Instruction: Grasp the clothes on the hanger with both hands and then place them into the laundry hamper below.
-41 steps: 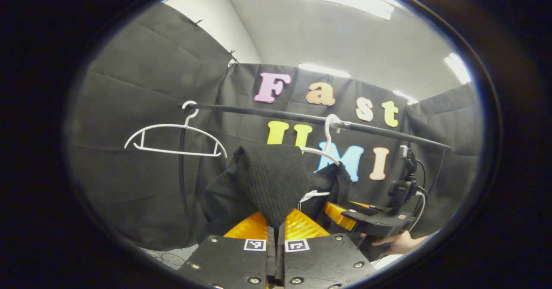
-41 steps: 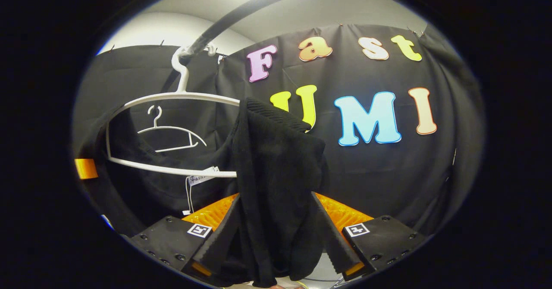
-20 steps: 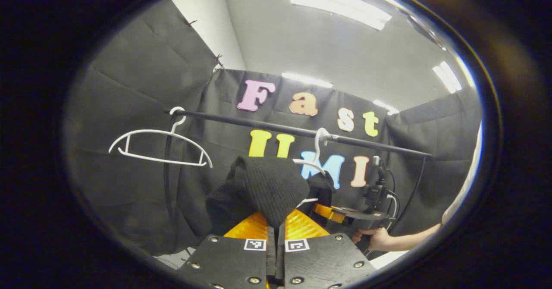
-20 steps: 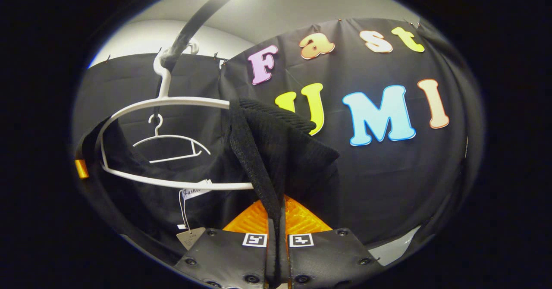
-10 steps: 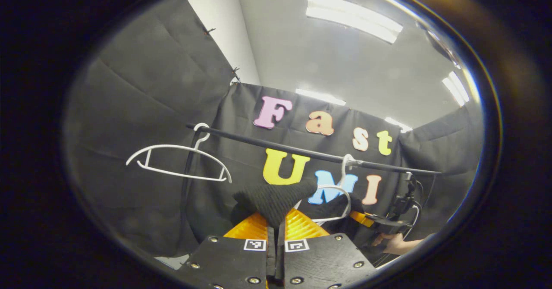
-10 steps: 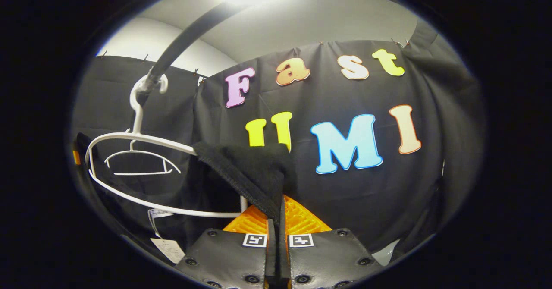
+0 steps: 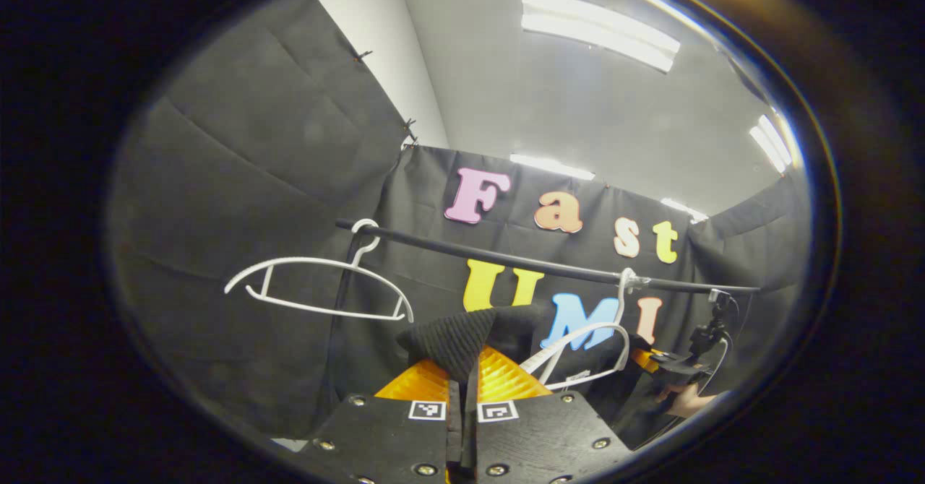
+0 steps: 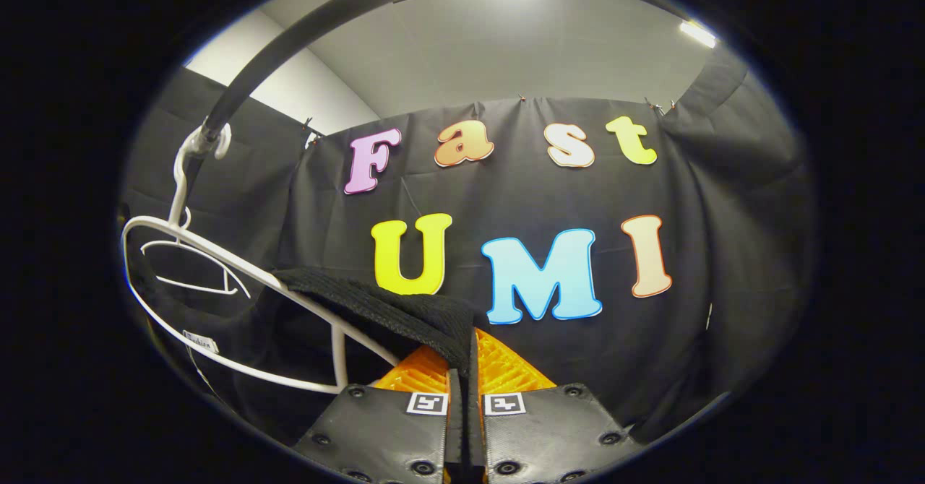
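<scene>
1. The left gripper (image 7: 462, 386) is pinching a fold of the black knit garment (image 7: 452, 339); its two fingers are pressing together on the cloth, which is bunching up just ahead of the jaws.
2. Beyond those jaws and to their right, the garment is trailing across toward a white hanger (image 7: 589, 350) that is hooking over a black rail (image 7: 506, 258).
3. Ahead of the left jaws and off to their left, a second, bare white hanger (image 7: 318, 285) is hanging from the same rail.
4. Far to the right of the left jaws, the right gripper (image 7: 668, 368) is showing, with a person's hand (image 7: 686, 401) holding it.
5. In the right gripper view, the right gripper (image 8: 462, 386) is clamping another fold of the same garment (image 8: 390, 310), both fingers closing tight on it.
6. From these jaws the cloth is stretching away to their left, draping over the arm of the white hanger (image 8: 217, 260), which is tilting beneath the rail (image 8: 289, 40).
7. The laundry hamper cannot be made out.
</scene>
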Available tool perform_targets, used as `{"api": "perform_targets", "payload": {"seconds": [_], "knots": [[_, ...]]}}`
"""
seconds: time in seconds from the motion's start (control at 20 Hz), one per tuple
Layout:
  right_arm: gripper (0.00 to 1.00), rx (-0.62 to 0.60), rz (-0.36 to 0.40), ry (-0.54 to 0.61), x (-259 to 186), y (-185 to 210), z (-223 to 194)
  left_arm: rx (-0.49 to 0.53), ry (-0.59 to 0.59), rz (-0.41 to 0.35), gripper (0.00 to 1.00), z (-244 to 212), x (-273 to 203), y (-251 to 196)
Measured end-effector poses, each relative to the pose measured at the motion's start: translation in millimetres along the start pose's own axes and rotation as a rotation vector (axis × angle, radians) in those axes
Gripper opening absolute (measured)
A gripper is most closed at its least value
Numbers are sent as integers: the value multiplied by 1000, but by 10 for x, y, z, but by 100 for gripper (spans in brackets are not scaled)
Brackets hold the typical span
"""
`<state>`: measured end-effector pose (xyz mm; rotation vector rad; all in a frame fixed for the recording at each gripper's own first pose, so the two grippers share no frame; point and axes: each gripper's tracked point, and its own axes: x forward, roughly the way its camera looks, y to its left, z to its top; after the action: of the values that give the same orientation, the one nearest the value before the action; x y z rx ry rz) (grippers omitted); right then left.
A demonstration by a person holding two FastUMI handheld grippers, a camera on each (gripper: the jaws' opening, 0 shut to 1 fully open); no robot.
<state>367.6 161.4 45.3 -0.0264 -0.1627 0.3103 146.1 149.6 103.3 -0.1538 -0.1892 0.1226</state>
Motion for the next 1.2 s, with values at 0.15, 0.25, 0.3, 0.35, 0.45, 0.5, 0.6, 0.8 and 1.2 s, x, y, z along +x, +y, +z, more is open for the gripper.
{"api": "perform_targets", "payload": {"seconds": [0.15, 0.25, 0.3, 0.35, 0.45, 0.5, 0.6, 0.8, 1.2], "knots": [[1, -13, -30, 31, 56, -165, -216, -17, 27, 12, 1, -214, 56, 85], [1, 1, -40, 69, 117, -268, -412, -33, 61, 33, 0, -445, 120, 89], [5, 7, -43, 81, 134, -310, -479, -37, 77, 45, 0, -565, 148, 82], [5, 5, -47, 90, 143, -361, -541, -40, 94, 53, 1, -658, 158, 86], [5, 1, -50, 105, 116, -420, -623, -40, 125, 71, 1, -780, 180, 102], [5, 6, -49, 116, 54, -425, -690, -39, 139, 82, 1, -849, 182, 110], [5, 14, -43, 146, -115, -451, -852, -38, 162, 108, 1, -985, 136, 72], [4, 26, 1, 229, -352, -471, -1228, -43, 220, 175, 2, -1377, -59, -8], [5, 43, 83, 351, -1045, -540, -1709, -25, 322, 241, 1, -1998, -692, -177]]}}
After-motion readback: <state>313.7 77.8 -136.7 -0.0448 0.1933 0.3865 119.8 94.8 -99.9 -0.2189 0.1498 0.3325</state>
